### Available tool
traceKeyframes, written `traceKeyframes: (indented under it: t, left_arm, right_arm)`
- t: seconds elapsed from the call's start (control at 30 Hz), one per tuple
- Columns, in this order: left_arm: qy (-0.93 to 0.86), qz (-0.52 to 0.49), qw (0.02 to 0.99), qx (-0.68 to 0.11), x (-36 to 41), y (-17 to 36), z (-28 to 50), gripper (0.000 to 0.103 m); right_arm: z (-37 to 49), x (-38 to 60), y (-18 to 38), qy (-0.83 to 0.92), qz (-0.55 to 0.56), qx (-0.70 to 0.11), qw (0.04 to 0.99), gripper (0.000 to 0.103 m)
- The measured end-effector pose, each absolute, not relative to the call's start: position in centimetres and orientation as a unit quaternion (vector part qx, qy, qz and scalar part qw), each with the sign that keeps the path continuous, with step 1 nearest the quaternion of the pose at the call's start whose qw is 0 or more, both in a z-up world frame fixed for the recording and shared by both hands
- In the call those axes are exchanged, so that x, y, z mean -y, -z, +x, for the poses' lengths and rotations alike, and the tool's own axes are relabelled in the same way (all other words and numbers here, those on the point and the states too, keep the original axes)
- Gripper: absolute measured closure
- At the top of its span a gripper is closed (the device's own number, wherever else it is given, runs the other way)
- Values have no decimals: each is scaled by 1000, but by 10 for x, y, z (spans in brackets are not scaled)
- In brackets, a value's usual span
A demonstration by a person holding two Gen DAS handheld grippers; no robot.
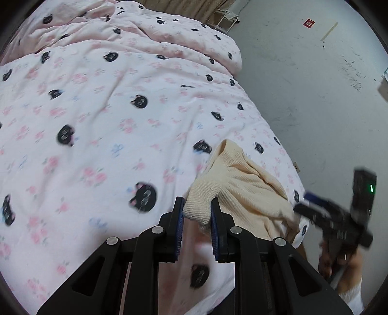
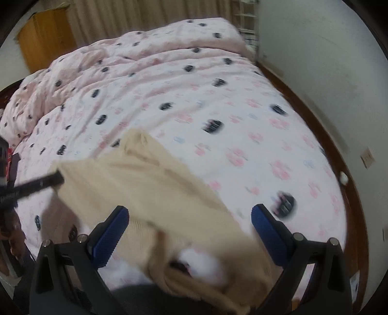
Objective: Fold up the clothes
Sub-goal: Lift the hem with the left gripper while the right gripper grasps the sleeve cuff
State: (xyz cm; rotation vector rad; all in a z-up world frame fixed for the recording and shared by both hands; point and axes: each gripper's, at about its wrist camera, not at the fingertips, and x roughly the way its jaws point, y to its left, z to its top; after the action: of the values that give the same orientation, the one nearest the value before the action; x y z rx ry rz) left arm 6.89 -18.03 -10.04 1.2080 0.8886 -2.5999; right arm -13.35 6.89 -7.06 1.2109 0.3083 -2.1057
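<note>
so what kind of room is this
Most likely a bedroom in a home. A bed with a pink floral quilt fills both views, beige curtains hang behind it, and a wooden cabinet stands in the corner. The left gripper holds a cream sweater above the quilt.

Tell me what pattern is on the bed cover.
The bed cover is pale pink with pink flowers and black cat faces, clearest in the left wrist view.

Sweater [image 1: 245,186] on bed [image 1: 121,109], near edge
</note>
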Motion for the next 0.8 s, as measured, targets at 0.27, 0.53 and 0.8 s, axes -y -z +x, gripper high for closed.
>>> traceKeyframes:
  t: [0.27, 0.53, 0.8]
  left_arm:
    - [862, 409, 71, -291, 168, 112, 82, 86]
    - [858, 413, 64, -299, 169, 123, 81, 86]
    - [861, 396, 59, -315, 179, 121, 90, 86]
  right_arm:
    - [-157, 35, 93, 729, 488, -195, 439, 2]
    - [-161, 65, 121, 684, 516, -243, 454, 54]
    - [-155, 71, 95, 685, 494, -236, 480, 97]
